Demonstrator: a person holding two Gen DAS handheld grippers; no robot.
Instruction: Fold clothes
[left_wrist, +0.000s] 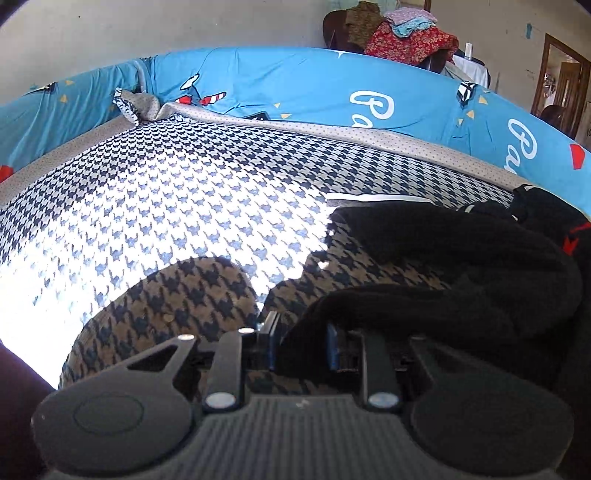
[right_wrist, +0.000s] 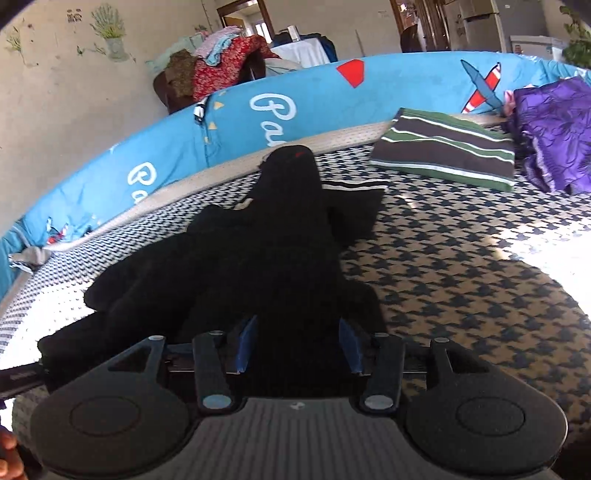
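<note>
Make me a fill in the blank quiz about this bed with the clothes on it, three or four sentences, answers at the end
1. The garment lying between the fingers of the right gripper is ____ in colour.
2. The folded striped garment lies directly to the left of a ____ one.
3. The bedcover under the clothes has a ____ pattern.
4. The padded wall at the far edge of the bed is mostly ____.

Missing words: black; purple; houndstooth; blue

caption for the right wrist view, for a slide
Right gripper open astride a crumpled black garment on the houndstooth bed cover, with a folded striped garment beyond.
</note>
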